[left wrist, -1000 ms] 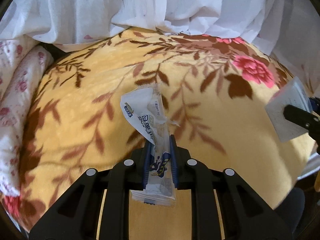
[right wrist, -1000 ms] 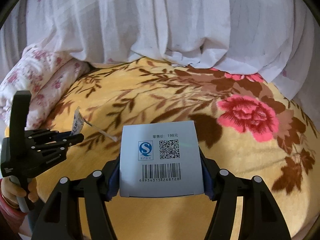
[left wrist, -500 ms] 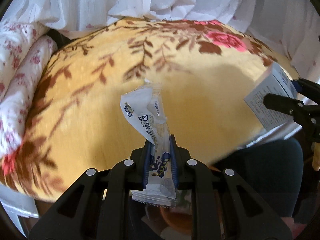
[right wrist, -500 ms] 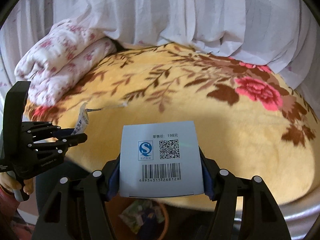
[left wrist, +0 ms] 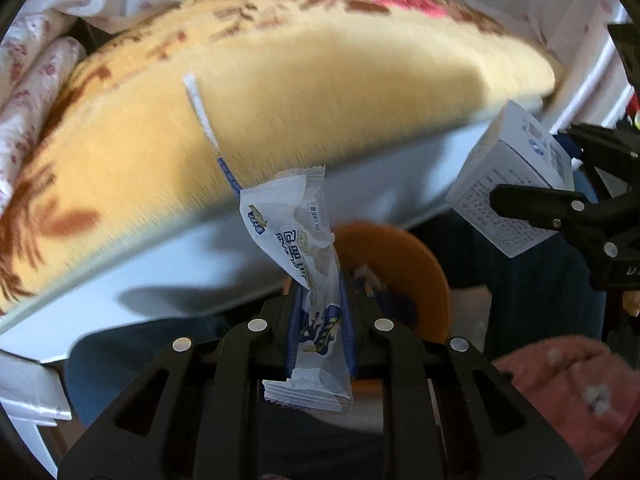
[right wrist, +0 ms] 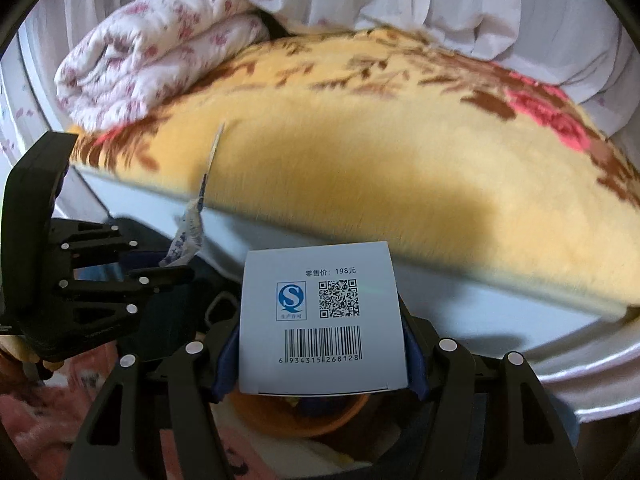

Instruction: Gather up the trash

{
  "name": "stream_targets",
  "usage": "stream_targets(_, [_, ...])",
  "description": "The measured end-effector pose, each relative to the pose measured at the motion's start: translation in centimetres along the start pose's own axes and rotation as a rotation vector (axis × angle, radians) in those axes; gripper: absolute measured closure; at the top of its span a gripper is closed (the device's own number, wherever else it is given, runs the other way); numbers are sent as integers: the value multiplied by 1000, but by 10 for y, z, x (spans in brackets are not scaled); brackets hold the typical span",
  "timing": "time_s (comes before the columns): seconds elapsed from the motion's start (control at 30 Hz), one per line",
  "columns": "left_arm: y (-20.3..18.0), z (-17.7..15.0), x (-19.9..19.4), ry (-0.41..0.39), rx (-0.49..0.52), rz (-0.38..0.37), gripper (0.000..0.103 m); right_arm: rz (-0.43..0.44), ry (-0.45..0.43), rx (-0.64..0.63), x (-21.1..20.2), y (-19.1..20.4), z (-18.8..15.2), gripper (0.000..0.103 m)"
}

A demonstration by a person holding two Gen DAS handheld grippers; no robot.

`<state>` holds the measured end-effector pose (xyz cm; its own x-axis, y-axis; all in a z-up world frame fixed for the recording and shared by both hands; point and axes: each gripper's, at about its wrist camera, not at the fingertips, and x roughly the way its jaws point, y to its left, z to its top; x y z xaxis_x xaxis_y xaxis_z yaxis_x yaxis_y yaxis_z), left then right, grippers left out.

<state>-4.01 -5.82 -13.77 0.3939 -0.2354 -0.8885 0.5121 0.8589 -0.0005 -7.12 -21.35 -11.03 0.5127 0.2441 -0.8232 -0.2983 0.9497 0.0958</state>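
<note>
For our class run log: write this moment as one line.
left gripper: shut on wrapper | right gripper: shut on box | orange bin: below

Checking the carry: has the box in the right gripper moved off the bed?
Yes. The box has gone from over the yellow blanket to beyond its edge, above the orange bin.

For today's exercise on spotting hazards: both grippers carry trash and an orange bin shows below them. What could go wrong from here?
1. The left gripper pinches only the lower part of the snack wrapper; its torn strip dangles and could snag the floral blanket.
2. The right gripper holds the white carton near the orange bin's rim, so a release here may miss.
</note>
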Motion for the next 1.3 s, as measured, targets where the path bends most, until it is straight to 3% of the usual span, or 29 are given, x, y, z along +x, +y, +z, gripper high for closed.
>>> stream_targets(0.43, [-8, -22, 62, 205, 15, -77, 86, -1, 189, 8, 63, 7, -34, 39])
stream_targets(0.83, [-6, -35, 104, 353, -11, -106, 86, 16, 298, 40, 103, 1, -44, 39])
stream_targets(0.87, [-6, -36, 106, 359, -14, -100, 78, 20, 302, 45, 104, -1, -45, 39])
stream_targets(0.9, [-6, -36, 108, 365, -20, -97, 64, 25, 306, 56, 107, -3, -45, 37])
stream_targets(0.93, [-6, -36, 111, 368, -27, -92, 56, 25, 310, 67, 109, -5, -44, 29])
stream_targets(0.97, [-6, -35, 112, 364, -32, -83, 42, 22, 310, 79, 111, -10, -44, 25])
stream_targets(1.0, [-5, -34, 111, 356, -35, -76, 37, 21, 309, 90, 112, -13, -43, 23])
stream_targets(1.1, [0, -33, 111, 350, -47, -64, 32, 30, 307, 117, 113, -20, -43, 21])
stream_targets(1.3, [4, -31, 102, 314, -66, -28, 32, 27, 283, 144, 103, -27, -41, 20])
